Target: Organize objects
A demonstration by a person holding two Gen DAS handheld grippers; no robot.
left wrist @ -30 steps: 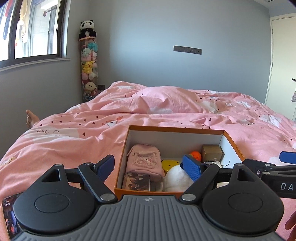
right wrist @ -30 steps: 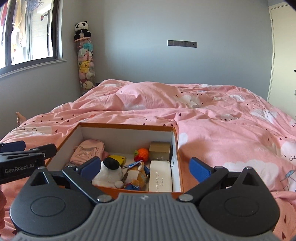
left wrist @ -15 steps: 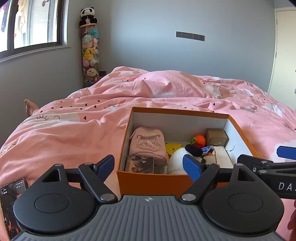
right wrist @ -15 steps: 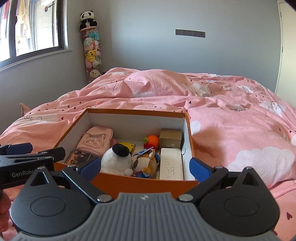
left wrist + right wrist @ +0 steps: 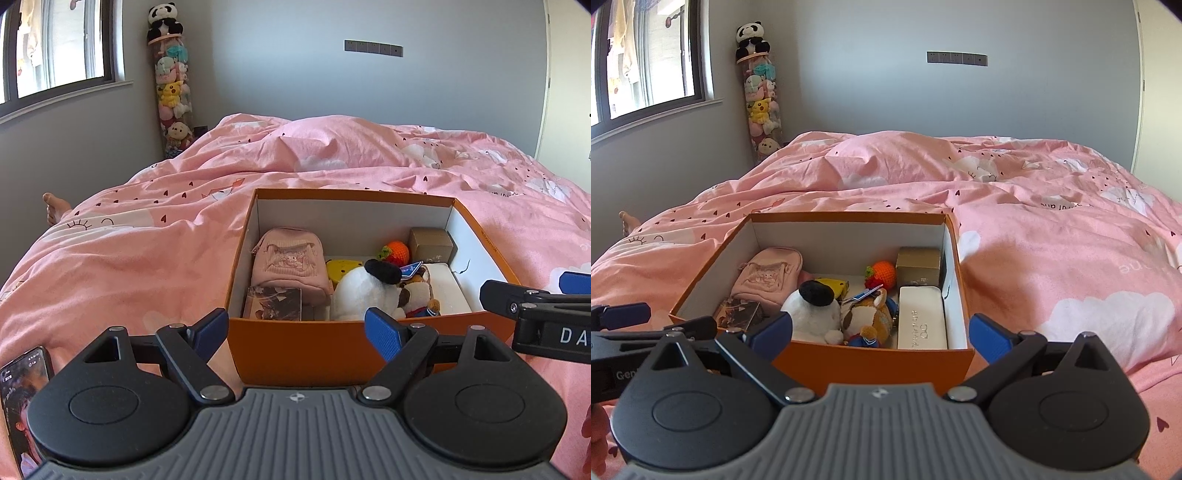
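Both tongs hang spread and empty in front of you; take the left wrist view first: your left gripper has its jaws wide apart just short of the near wall of the orange box, which sits on the pink duvet; inside, the pink pouch lies at the left, the white plush in the middle, and your right gripper's arm pokes in from the right edge; a phone lies at the lower left.

From the right wrist view, your right gripper is likewise spread, holding nothing, just before the same near wall; straight ahead and a little right lies the white glasses case, its long axis running away from you along the box's right wall, with the gold carton behind it and the orange knitted ball beside that; the brown toy is pressed between plush and case.

Everything lies forward and below the tongs; the right one looks nearer the case, the left nearer the pouch; I judge you would close across the case's short side.
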